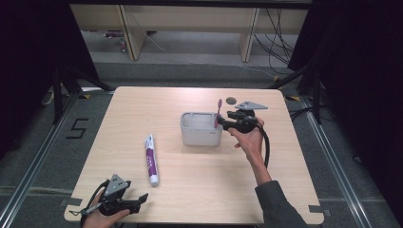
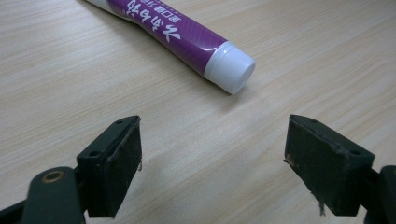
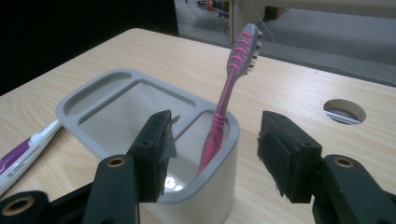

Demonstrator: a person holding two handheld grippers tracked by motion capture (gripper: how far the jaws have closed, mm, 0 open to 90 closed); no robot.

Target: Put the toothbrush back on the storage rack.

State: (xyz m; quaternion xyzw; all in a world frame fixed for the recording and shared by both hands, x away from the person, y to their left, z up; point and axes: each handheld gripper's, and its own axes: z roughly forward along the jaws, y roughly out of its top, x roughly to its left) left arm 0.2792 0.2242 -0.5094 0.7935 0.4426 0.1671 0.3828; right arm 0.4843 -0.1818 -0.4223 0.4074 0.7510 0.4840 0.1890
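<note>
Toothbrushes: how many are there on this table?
1. The pink toothbrush stands tilted in a side compartment of the grey holder, at the table's far right, between the right gripper's open fingers. The holder's depths aren't fully visible, so another could be hidden.

Pink toothbrush [image 3: 223,109] upright in grey holder [image 3: 93,100], between open right claw [image 3: 212,156] jaws.

A purple and white toothpaste tube [image 1: 150,158] is lying flat on the bare wood of the bench [image 1: 199,190], left of the middle and nearer the front edge, its white cap [image 2: 232,66] pointing toward that edge. A small round hole [image 1: 231,100] is showing in the benchtop close to the back edge. Black cables [image 1: 277,35] are hanging beyond the far right corner, and pale wooden furniture legs [image 1: 132,31] are standing on the floor behind.
</note>
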